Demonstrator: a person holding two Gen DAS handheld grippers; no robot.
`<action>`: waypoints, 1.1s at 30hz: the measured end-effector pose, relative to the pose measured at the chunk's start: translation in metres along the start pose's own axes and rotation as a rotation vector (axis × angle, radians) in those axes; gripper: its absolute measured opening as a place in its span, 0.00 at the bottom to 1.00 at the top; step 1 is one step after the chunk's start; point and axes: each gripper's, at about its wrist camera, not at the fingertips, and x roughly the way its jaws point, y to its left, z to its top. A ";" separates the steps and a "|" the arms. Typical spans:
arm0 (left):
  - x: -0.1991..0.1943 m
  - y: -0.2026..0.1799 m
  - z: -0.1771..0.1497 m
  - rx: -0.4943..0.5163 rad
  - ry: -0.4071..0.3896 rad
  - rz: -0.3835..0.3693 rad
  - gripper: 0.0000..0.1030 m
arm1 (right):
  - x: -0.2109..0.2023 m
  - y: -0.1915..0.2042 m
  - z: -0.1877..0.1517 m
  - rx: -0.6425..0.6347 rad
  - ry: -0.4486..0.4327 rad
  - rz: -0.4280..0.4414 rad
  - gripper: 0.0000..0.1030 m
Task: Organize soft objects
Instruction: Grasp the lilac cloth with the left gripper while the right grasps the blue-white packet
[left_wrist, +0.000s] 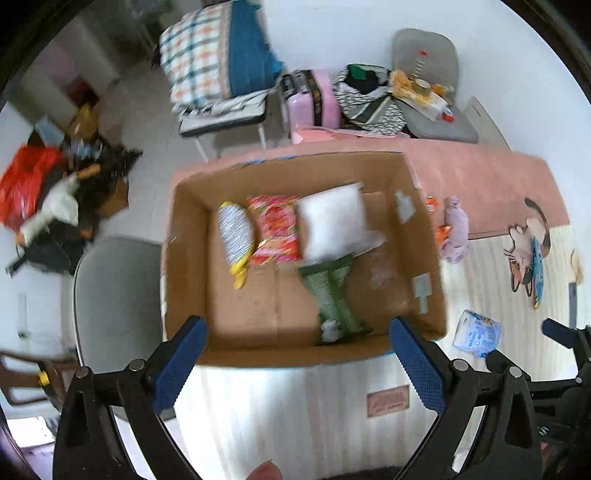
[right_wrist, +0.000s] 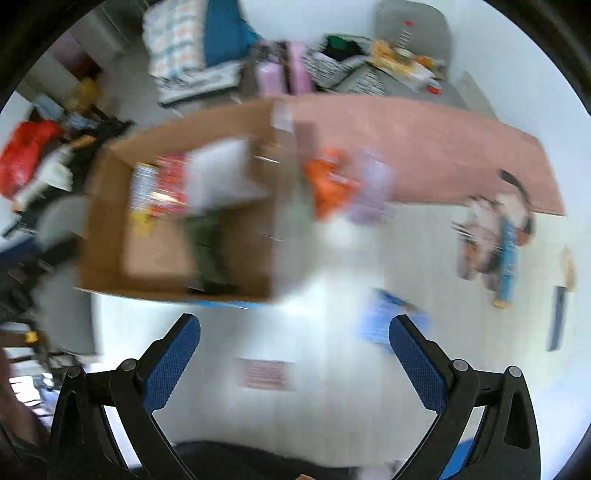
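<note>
left gripper (left_wrist: 295, 354) spread wide, holding nothing, above near rim of cardboard box (left_wrist: 188, 236) | inside, left to right: silver-yellow pouch (left_wrist: 236, 236), red snack pack (left_wrist: 275, 230), white pillow (left_wrist: 332, 221), green cloth (left_wrist: 332, 291) with long axis running near to far | lilac plush (left_wrist: 456, 230) outside box on right | right gripper (right_wrist: 295, 350) wide open, empty, over tablecloth (right_wrist: 332, 332)

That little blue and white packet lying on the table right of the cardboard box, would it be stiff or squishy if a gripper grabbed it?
The blue and white packet would probably be squishy: its wrapper looks crinkled and puffy, like a soft pack. It likely weighs little, being small beside the cardboard box. The glossy wrapper might slip on the table if pushed.
</note>
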 end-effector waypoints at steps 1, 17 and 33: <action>0.005 -0.021 0.007 0.031 -0.003 0.020 0.98 | 0.012 -0.015 -0.002 -0.015 0.032 -0.042 1.00; 0.111 -0.199 0.089 0.312 0.209 0.118 0.98 | 0.185 -0.073 -0.016 -0.170 0.316 -0.093 0.89; 0.212 -0.257 0.132 0.253 0.469 -0.059 0.98 | 0.168 -0.249 -0.004 0.479 0.274 0.182 0.87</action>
